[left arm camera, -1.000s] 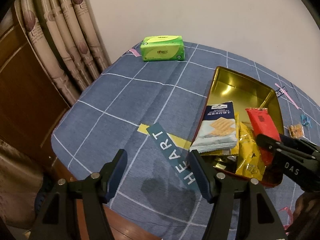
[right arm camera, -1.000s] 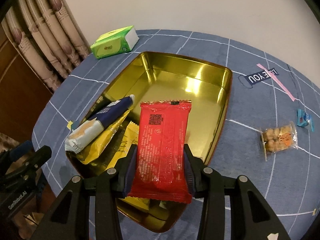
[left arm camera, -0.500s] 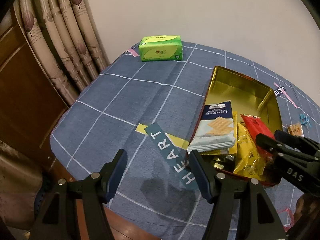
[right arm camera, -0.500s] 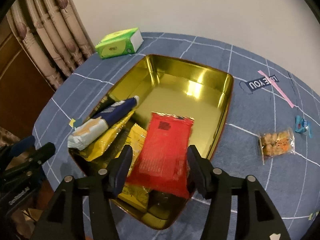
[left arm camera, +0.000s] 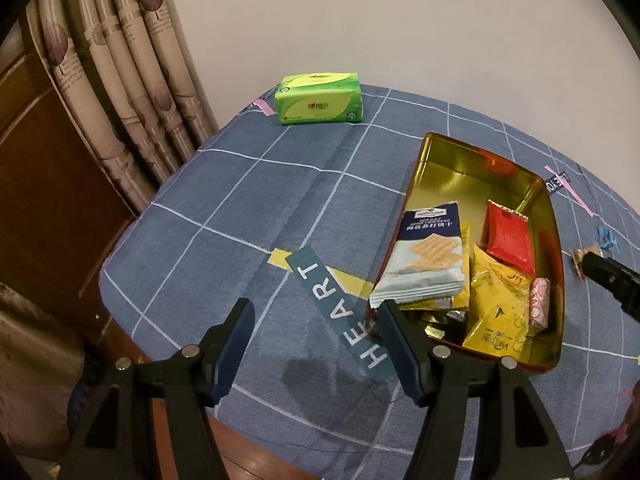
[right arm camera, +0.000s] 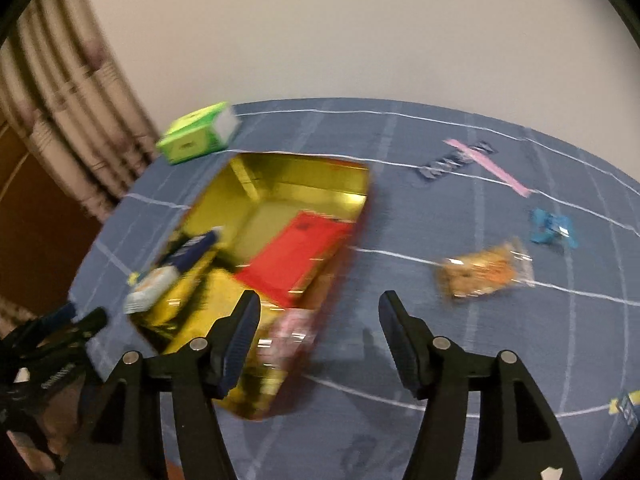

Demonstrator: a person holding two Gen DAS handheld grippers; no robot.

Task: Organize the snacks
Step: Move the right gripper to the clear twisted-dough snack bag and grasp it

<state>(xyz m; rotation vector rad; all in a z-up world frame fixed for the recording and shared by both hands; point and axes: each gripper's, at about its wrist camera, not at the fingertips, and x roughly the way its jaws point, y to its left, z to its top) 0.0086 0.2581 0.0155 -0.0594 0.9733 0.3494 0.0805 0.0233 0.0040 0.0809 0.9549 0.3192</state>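
A gold tin [left arm camera: 452, 178] on the blue checked cloth holds a blue-and-white cracker packet [left arm camera: 424, 256], a yellow packet [left arm camera: 500, 312], a small pink sweet [left arm camera: 538, 306] and a red packet [left arm camera: 508, 240]. In the blurred right wrist view the red packet [right arm camera: 296, 252] lies flat in the tin [right arm camera: 304, 176]. My right gripper [right arm camera: 319, 300] hangs over the tin's near right edge, its jaws opening with nothing between them. My left gripper [left arm camera: 315, 308] stands open and empty over the cloth, left of the tin.
On the cloth right of the tin lie a clear bag of orange snacks [right arm camera: 484, 272] and a blue wrapped sweet [right arm camera: 552, 228]. A green tissue pack [left arm camera: 320, 98] sits at the far edge by the curtain [left arm camera: 120, 80]. The table's edge runs just below my left gripper.
My right gripper has let go of the red packet, which now lies in the tin. It has opened, drawn back and swung right. The left gripper has stayed still.
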